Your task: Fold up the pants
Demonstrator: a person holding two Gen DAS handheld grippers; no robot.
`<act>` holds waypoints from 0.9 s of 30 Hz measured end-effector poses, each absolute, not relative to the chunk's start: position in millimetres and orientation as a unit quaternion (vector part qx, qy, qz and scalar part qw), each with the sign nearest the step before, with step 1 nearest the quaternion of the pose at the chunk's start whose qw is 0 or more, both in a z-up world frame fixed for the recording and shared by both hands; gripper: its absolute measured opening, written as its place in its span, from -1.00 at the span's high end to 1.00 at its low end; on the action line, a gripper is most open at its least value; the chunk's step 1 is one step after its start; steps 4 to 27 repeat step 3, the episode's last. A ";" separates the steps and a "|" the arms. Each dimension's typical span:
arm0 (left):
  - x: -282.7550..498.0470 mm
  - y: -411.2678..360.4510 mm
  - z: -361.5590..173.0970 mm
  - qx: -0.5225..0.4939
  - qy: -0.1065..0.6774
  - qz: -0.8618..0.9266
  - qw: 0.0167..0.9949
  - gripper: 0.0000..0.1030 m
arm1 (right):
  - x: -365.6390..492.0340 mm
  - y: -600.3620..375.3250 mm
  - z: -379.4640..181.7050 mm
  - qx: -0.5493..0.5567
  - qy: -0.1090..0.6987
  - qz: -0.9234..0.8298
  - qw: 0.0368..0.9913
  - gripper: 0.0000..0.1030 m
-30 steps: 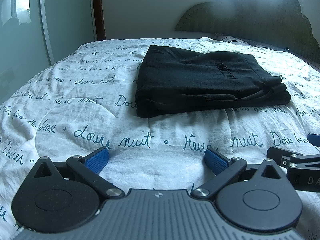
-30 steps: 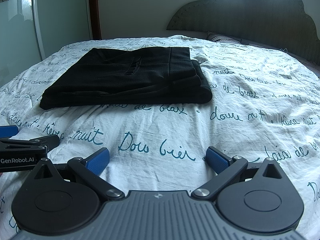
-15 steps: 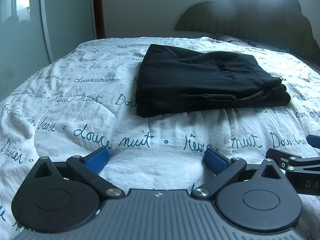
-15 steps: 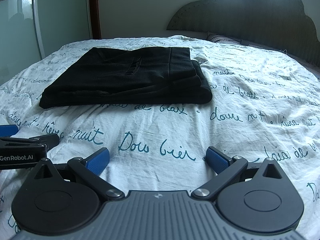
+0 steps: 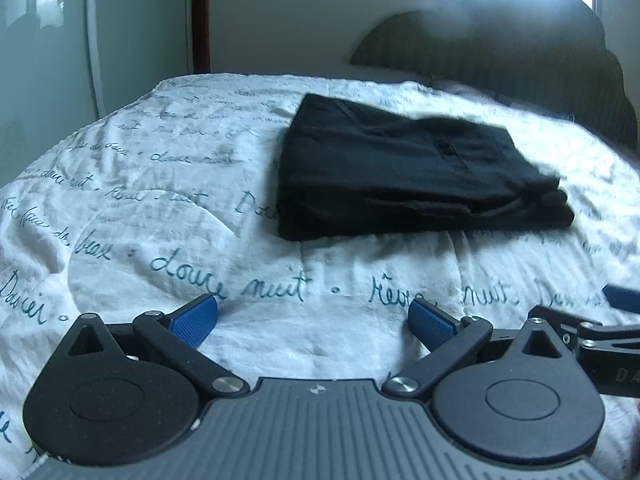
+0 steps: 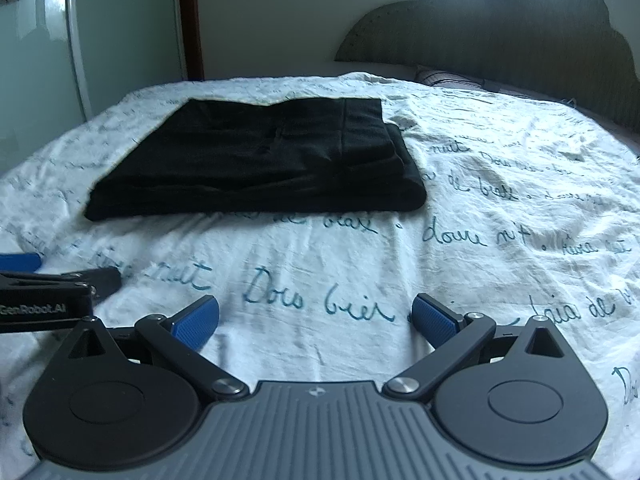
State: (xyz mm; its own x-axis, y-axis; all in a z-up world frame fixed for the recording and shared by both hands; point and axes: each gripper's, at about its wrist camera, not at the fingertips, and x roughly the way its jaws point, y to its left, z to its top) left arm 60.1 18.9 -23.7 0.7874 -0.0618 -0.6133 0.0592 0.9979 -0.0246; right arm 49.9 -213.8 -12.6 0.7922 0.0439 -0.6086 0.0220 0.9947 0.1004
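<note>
Pants (image 5: 404,176), black, are found lying on the bed (image 5: 168,216) as a flat, squared stack of several layers, toward the head end and well apart from both grippers. The cloth is judged soft, limp and light, with no stiffness to hold a shape; slippage between layers is likely if the stack is lifted by one point only. Folded edges are seen along the near side, with the looser layered ends stepped at the right-hand end in the left wrist view. The best hold is judged to be at the two near corners, through all layers at once, one corner per gripper.

The left gripper (image 5: 316,316) is noted spread wide, nothing between its blue pads, low over the foot end of the bed. The right gripper (image 6: 316,316) is likewise spread and empty, just beside the left one.

A white cover with blue script (image 6: 460,236), wrinkled and soft, is noted beneath; pinching it together with the pants is a risk. A dark headboard (image 6: 500,36) and a glass door (image 6: 36,60) are recorded well beyond the stack. Nothing is seen lying between the grippers and the pants.
</note>
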 end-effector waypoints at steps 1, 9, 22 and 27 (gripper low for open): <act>57.4 23.7 -20.0 -0.010 0.322 -0.028 0.946 -0.99 | 49.1 -214.8 -10.2 0.058 0.321 0.014 0.945 -1.00; 49.6 36.0 -9.3 -0.016 0.318 -0.023 0.948 -0.99 | 47.6 -214.5 -3.6 0.067 0.321 0.040 0.944 -1.00; 49.6 36.0 -9.3 -0.016 0.318 -0.023 0.948 -0.99 | 47.6 -214.5 -3.6 0.067 0.321 0.040 0.944 -1.00; 49.6 36.0 -9.3 -0.016 0.318 -0.023 0.948 -0.99 | 47.6 -214.5 -3.6 0.067 0.321 0.040 0.944 -1.00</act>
